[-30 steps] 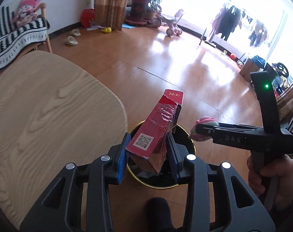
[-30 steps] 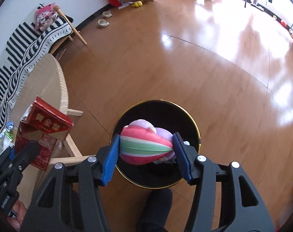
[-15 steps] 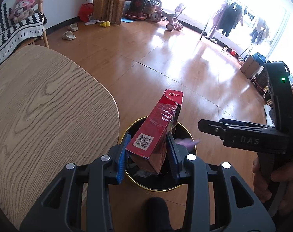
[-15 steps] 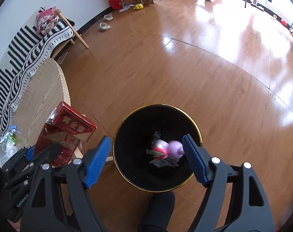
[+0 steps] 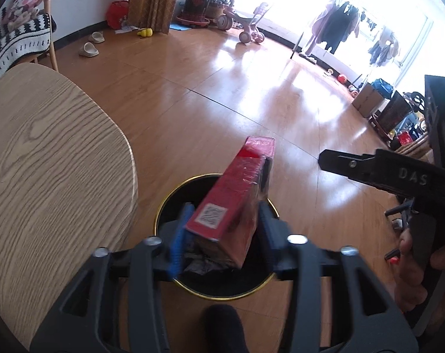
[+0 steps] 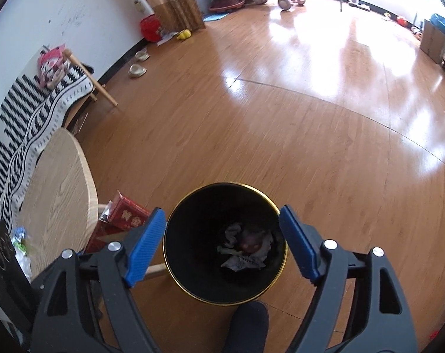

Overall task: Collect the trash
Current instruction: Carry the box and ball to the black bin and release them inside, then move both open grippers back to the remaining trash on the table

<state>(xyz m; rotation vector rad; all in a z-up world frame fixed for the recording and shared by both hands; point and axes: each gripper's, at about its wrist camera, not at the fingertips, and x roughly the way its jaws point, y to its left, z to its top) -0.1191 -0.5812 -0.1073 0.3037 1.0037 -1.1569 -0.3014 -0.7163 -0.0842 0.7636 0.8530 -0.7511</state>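
1. While pointing steeply down over the round black bin point(image 5: 159, 220) with its thin gold rim: left gripper point(image 5: 224, 209), jaws just opened wider, now about half apart.
2. Between its blue ribbed pads point(image 5: 178, 244), a red box point(image 5: 234, 194): rectangular, wrapped in shiny clear film, with a white code label on the near end. Tilted, lower end already inside the mouth of the bin. Blurred, so hard to say whether either pad touches it; no firm grip visible.
3. Right gripper point(image 6: 222, 210): jaws just opened further, now wide apart, holding nothing. Directly above the same bin, one blue pad at each side of the rim in its own view.
4. At the bottom of the bin, crumpled pale wrappers point(image 6: 237, 261) and something pinkish beside them, too dark to make out.
5. Just left of the bin, a pale wooden table point(image 5: 46, 161) with wavy grain and a rounded edge, cut off by the frame. On its near corner, a small blurred packet point(image 6: 19, 235), not readable.
6. Around: glossy plank floor point(image 6: 310, 117); a chair with black-and-white striped blanket point(image 6: 31, 123) and a pink plush toy point(image 6: 50, 64); slippers point(image 6: 137, 70) near the wall. Close to the bin at the lower edge, a dark shoe tip point(image 6: 246, 323). On the right gripper's handle, a hand point(image 5: 413, 264), partly cut off.
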